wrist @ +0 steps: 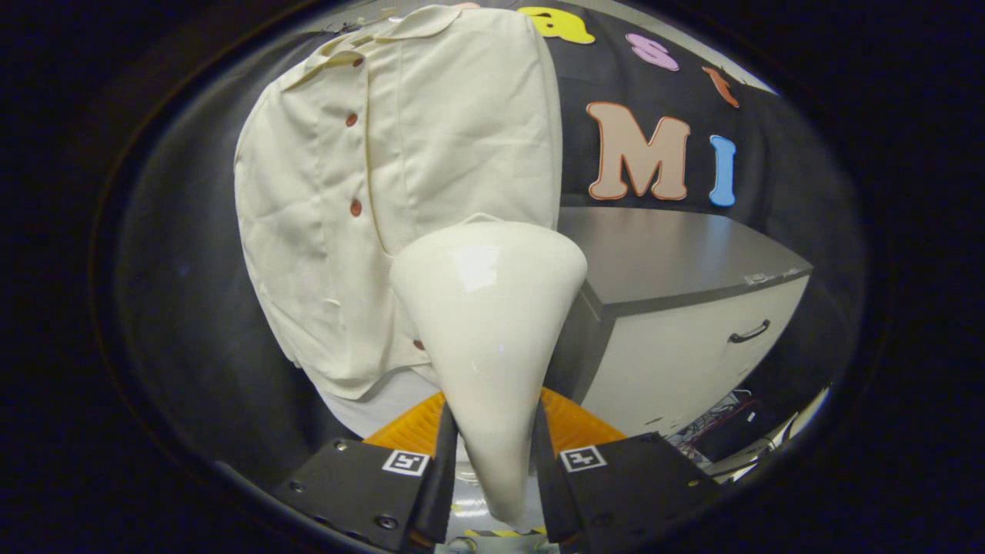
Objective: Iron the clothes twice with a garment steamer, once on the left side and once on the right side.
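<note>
A cream button-up shirt (400, 177) with brown buttons hangs in front of the black booth wall, beyond the fingers. The white garment steamer (489, 323) is cone-shaped, its narrow handle end clamped between the two fingers and its wide head pointing at the shirt's lower right part, next to the button line. My gripper (492, 454) is shut on the steamer's handle. The steamer's head hides part of the shirt's lower hem; whether it touches the cloth I cannot tell.
A cabinet (685, 338) with a dark grey top and a white drawer front with a black handle stands to the right of the shirt. Loose cables (716, 415) lie on the floor past its lower corner.
</note>
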Available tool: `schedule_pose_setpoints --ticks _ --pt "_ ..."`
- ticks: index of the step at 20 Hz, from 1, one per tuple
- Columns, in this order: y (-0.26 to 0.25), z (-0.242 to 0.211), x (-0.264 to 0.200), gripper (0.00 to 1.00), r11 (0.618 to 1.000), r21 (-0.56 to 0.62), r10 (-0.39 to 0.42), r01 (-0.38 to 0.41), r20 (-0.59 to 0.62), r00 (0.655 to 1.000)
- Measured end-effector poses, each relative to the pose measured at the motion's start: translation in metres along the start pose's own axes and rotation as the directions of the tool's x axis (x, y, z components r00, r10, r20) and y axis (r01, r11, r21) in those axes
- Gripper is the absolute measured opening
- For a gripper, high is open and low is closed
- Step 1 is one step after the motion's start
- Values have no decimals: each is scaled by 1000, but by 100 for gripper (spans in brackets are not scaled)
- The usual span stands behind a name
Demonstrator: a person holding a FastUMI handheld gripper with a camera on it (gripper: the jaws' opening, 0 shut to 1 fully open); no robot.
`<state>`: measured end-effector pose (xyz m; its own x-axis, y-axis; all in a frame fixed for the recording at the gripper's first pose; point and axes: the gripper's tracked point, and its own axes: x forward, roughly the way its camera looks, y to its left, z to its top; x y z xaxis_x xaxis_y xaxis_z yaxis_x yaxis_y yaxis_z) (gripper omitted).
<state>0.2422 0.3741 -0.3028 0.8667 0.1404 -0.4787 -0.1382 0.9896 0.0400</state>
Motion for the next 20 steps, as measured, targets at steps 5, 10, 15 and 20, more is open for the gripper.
schedule_pose_setpoints --ticks 5,10,15,20 --pt "3 33 -48 47 999 51 -19 15 84 996" --pt "7 70 -105 47 996 89 -34 17 194 980" --pt "3 103 -170 47 997 76 -24 1 305 952" --pt "-3 121 -240 47 997 67 8 -37 394 919"
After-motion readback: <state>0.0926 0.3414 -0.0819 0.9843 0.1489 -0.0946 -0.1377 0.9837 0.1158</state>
